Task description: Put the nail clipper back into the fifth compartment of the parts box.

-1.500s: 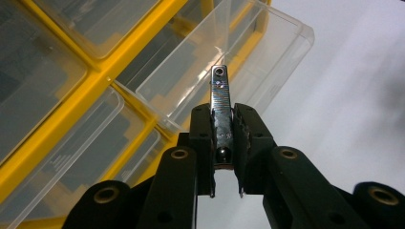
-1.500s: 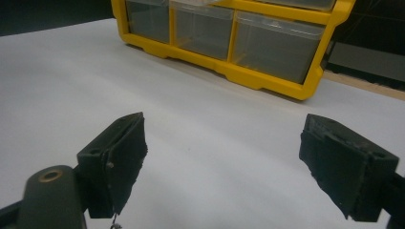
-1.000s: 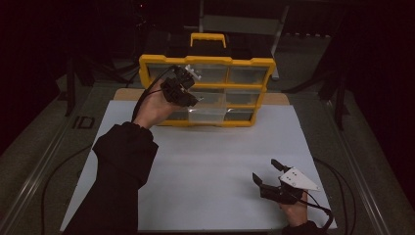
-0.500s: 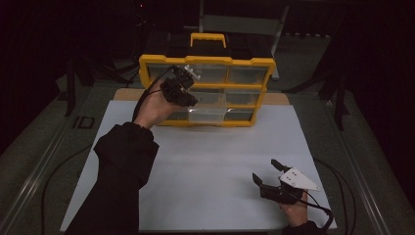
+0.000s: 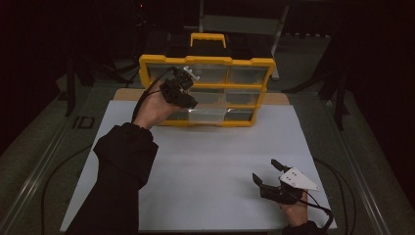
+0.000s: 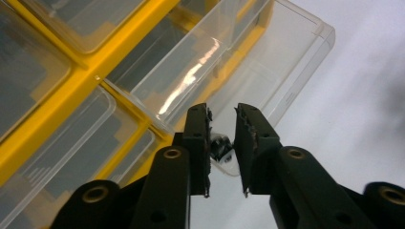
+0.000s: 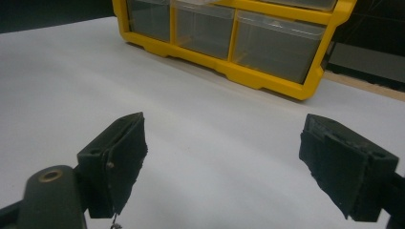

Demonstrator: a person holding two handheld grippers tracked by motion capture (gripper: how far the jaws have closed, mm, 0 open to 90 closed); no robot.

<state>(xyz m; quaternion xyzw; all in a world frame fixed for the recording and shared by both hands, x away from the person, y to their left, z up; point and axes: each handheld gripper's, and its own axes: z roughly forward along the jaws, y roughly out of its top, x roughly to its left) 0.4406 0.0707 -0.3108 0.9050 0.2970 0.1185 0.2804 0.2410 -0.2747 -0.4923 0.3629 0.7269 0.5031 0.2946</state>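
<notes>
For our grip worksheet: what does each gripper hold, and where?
Nothing firmly: the left gripper has just been opening, the front tab of the clear drawer loose between its jaws. Right gripper: open, empty.

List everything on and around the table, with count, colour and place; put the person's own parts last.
organizer: one, yellow frame with clear drawers, far edge of the board.
open drawer: one, clear, bottom row middle, pulled out.
board: one, white, covering the table.
left tool: one, black, at the open drawer, jaws narrowly apart and just opening around its handle tab.
right tool: one, black, near right of board, jaws wide open, nothing between them.
sleeve: one, black, left arm.
</notes>
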